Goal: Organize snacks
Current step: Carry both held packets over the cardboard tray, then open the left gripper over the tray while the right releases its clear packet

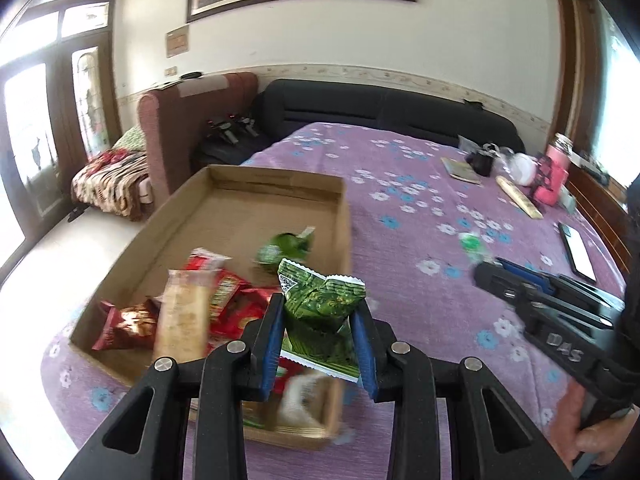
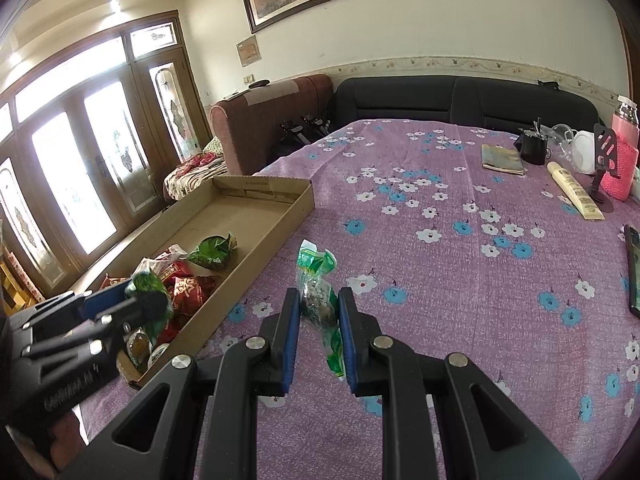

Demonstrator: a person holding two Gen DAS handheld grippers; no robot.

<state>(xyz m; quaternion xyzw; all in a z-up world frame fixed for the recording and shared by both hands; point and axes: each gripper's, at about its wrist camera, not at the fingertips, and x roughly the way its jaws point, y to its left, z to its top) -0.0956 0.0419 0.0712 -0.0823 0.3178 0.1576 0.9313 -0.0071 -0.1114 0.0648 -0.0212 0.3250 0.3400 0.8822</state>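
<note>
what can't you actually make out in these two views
- Left wrist view: the near end of the cardboard tray is hidden behind the left claw and its green snack packet.
- Left wrist view: the red packets are blurred, print unreadable.
- Right wrist view: the phone is cut off by the right edge.
- Right wrist view: the label on the clear packet in the right claw is too small to read.

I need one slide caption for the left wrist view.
Left gripper holds a green snack packet above the cardboard tray.
</note>
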